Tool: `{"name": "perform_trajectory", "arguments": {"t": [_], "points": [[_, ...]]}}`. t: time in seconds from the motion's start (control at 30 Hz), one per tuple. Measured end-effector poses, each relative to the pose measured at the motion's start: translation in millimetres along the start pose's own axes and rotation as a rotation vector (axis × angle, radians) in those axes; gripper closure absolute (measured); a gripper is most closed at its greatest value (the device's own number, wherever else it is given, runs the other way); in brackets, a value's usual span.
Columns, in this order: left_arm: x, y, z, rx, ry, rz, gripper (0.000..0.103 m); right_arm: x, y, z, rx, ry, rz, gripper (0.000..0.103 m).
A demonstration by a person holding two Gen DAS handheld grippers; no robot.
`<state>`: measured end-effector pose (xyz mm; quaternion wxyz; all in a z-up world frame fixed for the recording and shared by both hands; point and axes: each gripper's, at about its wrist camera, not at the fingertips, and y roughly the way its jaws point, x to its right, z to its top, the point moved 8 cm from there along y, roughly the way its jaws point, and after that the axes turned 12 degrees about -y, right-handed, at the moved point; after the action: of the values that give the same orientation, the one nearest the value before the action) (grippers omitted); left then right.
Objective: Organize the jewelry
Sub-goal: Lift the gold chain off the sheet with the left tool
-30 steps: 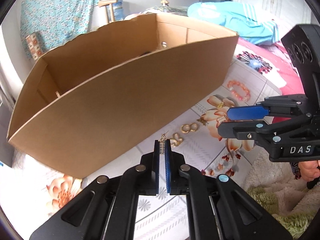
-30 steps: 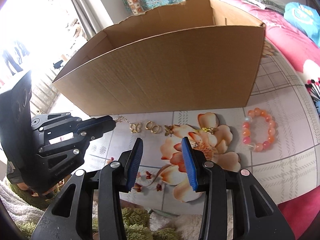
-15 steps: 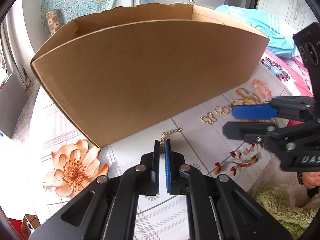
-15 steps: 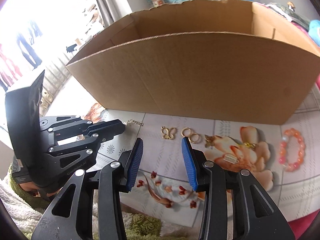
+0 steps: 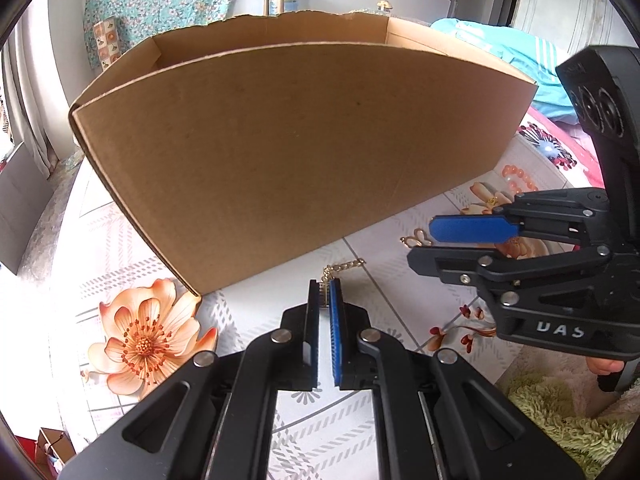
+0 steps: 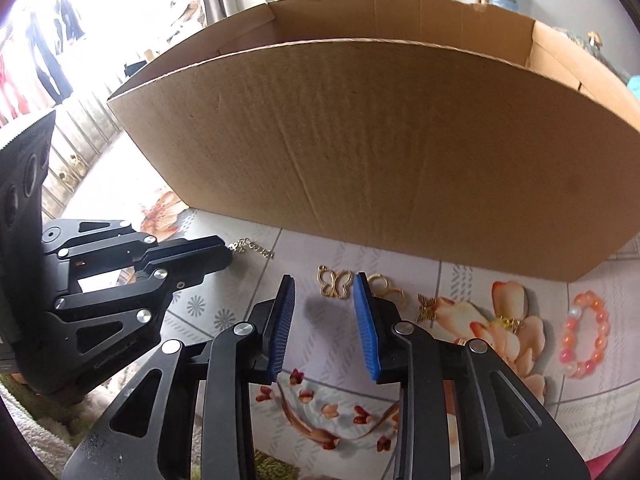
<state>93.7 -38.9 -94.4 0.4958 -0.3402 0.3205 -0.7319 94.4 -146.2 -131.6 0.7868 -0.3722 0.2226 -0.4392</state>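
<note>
My left gripper (image 5: 324, 285) is shut on one end of a thin gold chain (image 5: 345, 267), whose free end trails on the cloth by the cardboard box (image 5: 300, 160). In the right wrist view the left gripper (image 6: 229, 254) holds the chain (image 6: 253, 247) at left. My right gripper (image 6: 324, 282) hangs low over the cloth with its jaws closing. A gold butterfly pendant (image 6: 334, 283) lies between its tips, and the pads do not press on it. Gold rings (image 6: 385, 284), a small gold butterfly (image 6: 427, 306) and a pink bead bracelet (image 6: 584, 336) lie to the right.
The tall open box (image 6: 360, 140) fills the space behind the jewelry. A flower-printed cloth (image 5: 144, 336) covers the table. A green shaggy rug (image 5: 560, 420) lies at the near edge. Turquoise clothing (image 5: 500, 40) lies on a bed behind the box.
Both grippers slid left along the box front. The right jaws narrowed and now straddle the butterfly pendant instead of the printed flower. The chain stays in the left grip.
</note>
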Motion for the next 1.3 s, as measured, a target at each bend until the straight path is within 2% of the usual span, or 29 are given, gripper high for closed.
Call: {"name": "perform_trajectory", "arguments": {"t": [0.27,0.33,0.43,0.87,1.3], "points": [[-1,-1,1,0.002,-0.002,-0.006,0.099,-5,9,9,-0.005,-0.06,-0.086,0.081],[-1,0,1,0.002,-0.003,-0.007,0.099,-6,10,10,-0.006,-0.071,-0.1,0.087],[-1,-1,1,0.003,-0.002,-0.007,0.099,-26,29,15,-0.005,-0.064,-0.099,0.089],[0,-1,1,0.003,-0.004,-0.009,0.099,-32,35,16,0.007,-0.028,-0.061,0.09],[2,-19,11,0.04,-0.018,-0.045,0.102,-16,-6,13,0.063,0.002,-0.06,0.09]]}}
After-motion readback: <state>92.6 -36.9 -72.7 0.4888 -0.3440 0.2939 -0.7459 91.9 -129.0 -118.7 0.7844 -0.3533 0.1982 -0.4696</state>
